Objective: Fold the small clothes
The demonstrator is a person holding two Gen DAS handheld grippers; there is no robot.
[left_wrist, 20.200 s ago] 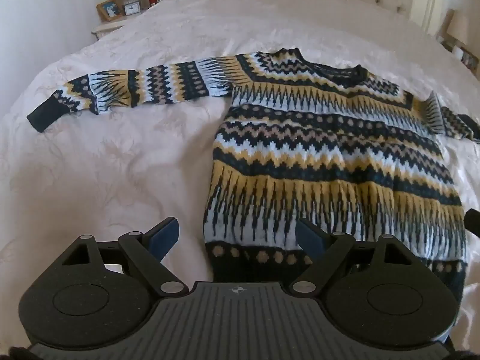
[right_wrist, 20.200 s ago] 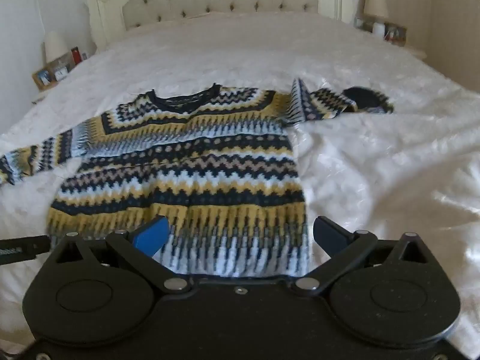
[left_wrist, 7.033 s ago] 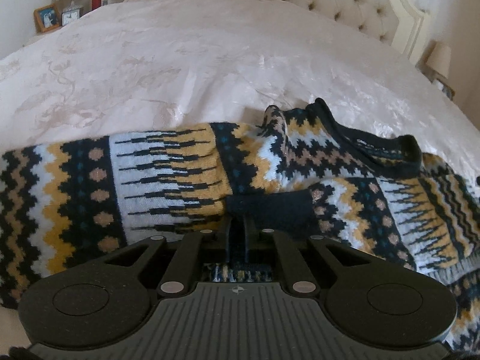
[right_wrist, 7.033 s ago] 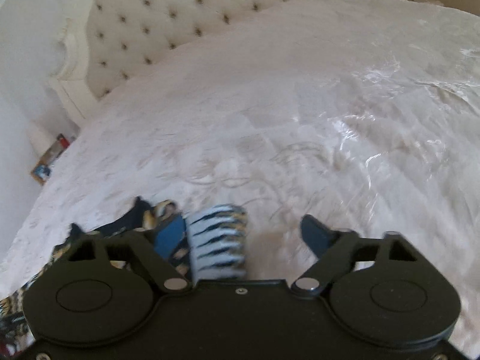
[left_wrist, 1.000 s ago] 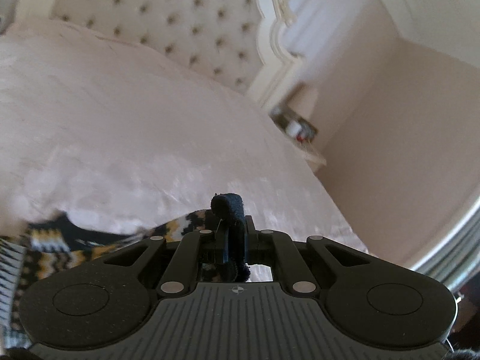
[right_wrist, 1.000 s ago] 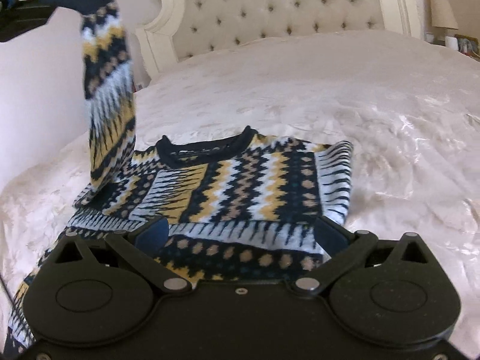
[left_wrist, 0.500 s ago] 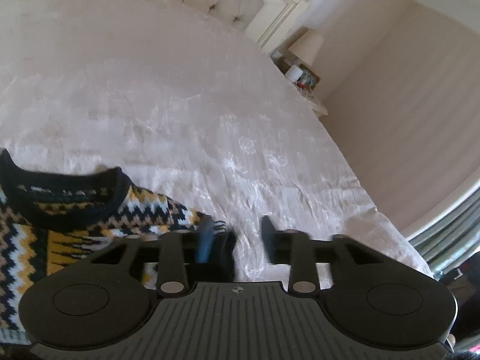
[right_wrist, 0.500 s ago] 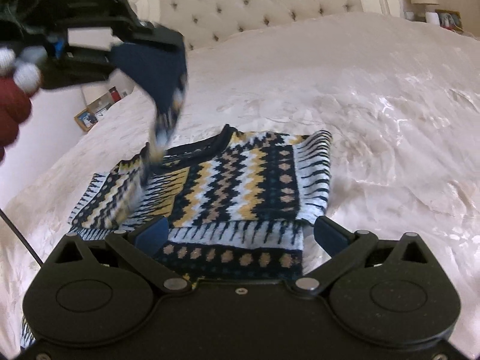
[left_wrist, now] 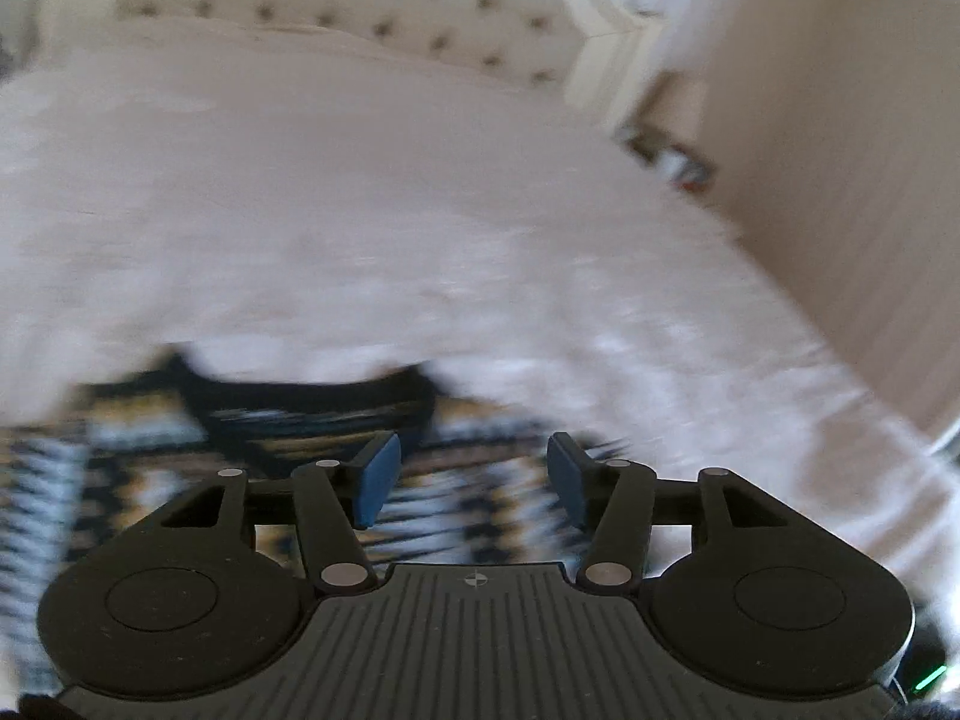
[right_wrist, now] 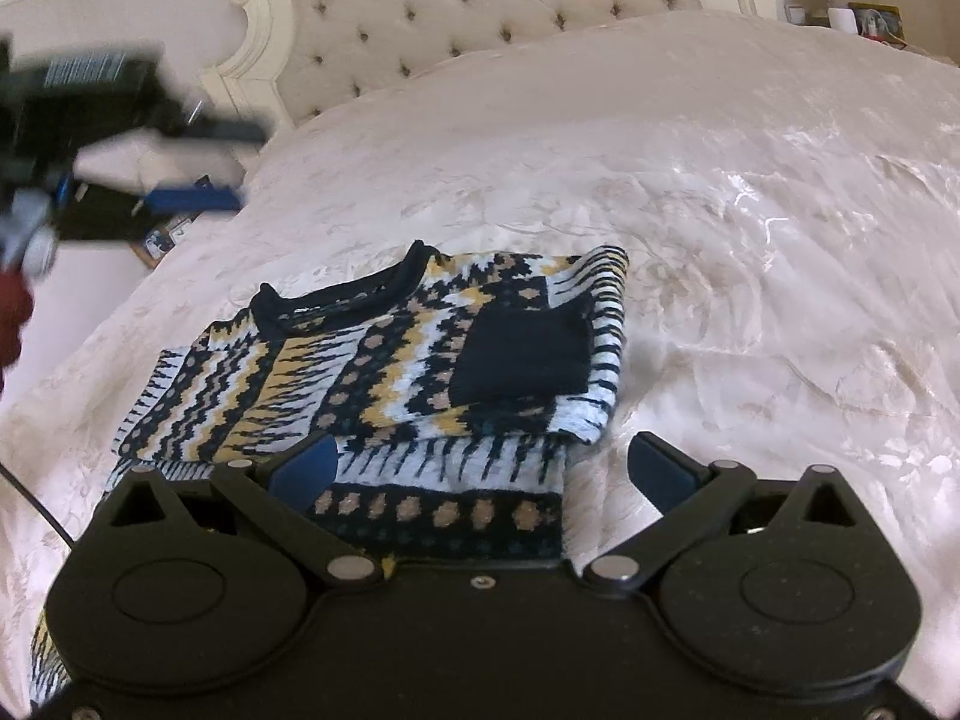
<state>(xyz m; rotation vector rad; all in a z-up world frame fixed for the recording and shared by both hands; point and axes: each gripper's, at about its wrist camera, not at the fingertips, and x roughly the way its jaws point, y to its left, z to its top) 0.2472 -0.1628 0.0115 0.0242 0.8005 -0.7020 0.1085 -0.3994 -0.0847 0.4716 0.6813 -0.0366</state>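
Nearest you in the right wrist view, your right gripper (right_wrist: 480, 468) has its blue-padded jaws spread wide with nothing between them, poised over the near hem of the sweater (right_wrist: 384, 372). The left pad overlaps the knit's patterned band; the right pad sits over bare bedspread (right_wrist: 750, 240). Only this view gives you the garment sharply: a thick knit in navy, mustard, pale blue and tan zigzags and dots, lying on the bed with both sleeves folded across the body, a plain navy cuff (right_wrist: 522, 354) resting on top toward the right side, and the ribbed navy neckline at the far edge.

Your left gripper (left_wrist: 468, 480) is likewise released, jaws apart and empty. Its own view is smeared by motion, so the sweater (left_wrist: 240, 420) beneath and just beyond its pads is only a streaked pattern with a dark collar. From the right wrist view that gripper (right_wrist: 186, 165) appears blurred at upper left, raised above the bed.

Farther back, the glossy, crinkled cream bedspread runs up to a button-tufted headboard (right_wrist: 510, 12) with a carved pale frame.
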